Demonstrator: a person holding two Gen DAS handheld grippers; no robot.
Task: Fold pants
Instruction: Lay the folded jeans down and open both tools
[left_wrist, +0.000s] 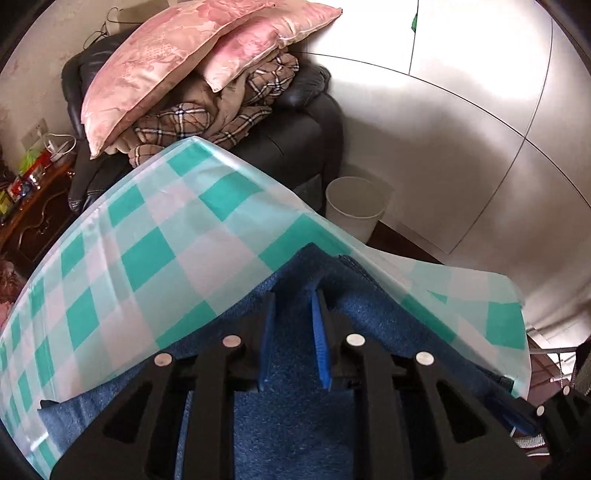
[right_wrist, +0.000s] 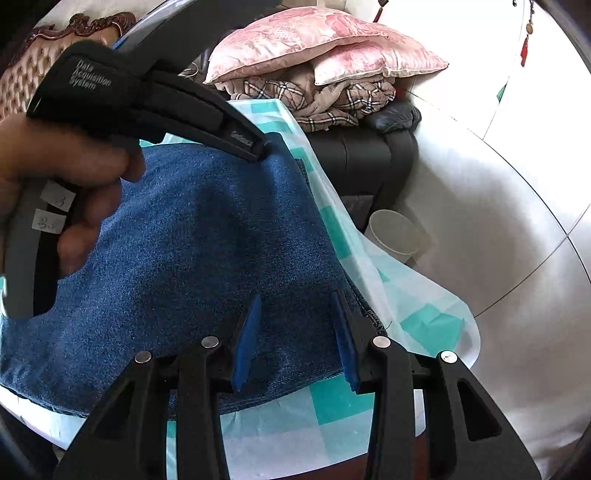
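Both sets of jaws apart over folded pants (right_wrist: 207, 236) near surface (right_wrist: 332, 410) edge; risk of dragging slick checked cloth (left_wrist: 155, 236), shifting fold.

A dark leather armchair (left_wrist: 295, 144) stands against the pale wall (left_wrist: 424, 122), piled with a brown checked blanket (left_wrist: 207, 114) and 2 pink pillows (left_wrist: 166, 70). Just beside its base a white bin (left_wrist: 356, 206) sits on the floor. At the left edge stands a carved dark wooden cabinet (left_wrist: 33, 218), cluttered on top. Bright light washes out the wall's upper part.
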